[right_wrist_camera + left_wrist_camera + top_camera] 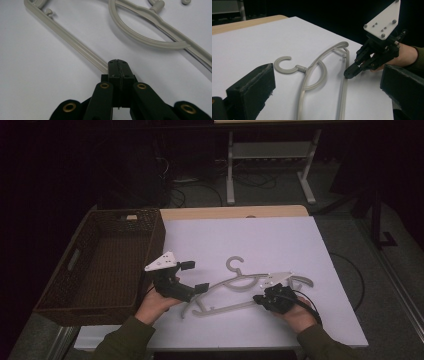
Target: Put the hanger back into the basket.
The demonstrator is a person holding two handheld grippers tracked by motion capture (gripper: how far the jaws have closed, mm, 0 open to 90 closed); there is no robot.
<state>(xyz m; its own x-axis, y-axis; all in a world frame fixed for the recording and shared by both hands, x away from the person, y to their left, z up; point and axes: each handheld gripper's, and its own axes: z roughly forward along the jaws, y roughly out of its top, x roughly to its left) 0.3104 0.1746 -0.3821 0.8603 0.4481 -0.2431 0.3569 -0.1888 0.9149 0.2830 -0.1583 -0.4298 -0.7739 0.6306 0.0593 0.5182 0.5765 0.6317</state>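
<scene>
A grey plastic hanger (235, 283) lies flat on the white tabletop, its hook (283, 65) pointing to the far side. My right gripper (257, 298) is shut at the hanger's straight bottom bar (75, 43), which disappears under its tips (117, 65). The left gripper view shows that gripper (349, 73) touching the bar from the right. My left gripper (194, 276) is open, held just left of the hanger's left end, with nothing between its fingers (252, 87).
A dark woven basket (156, 245) stands along the table's left side. The white sheet (260, 240) stretches back to a wooden edge (235, 212). Beyond are dark floor, cables and desk legs (230, 175).
</scene>
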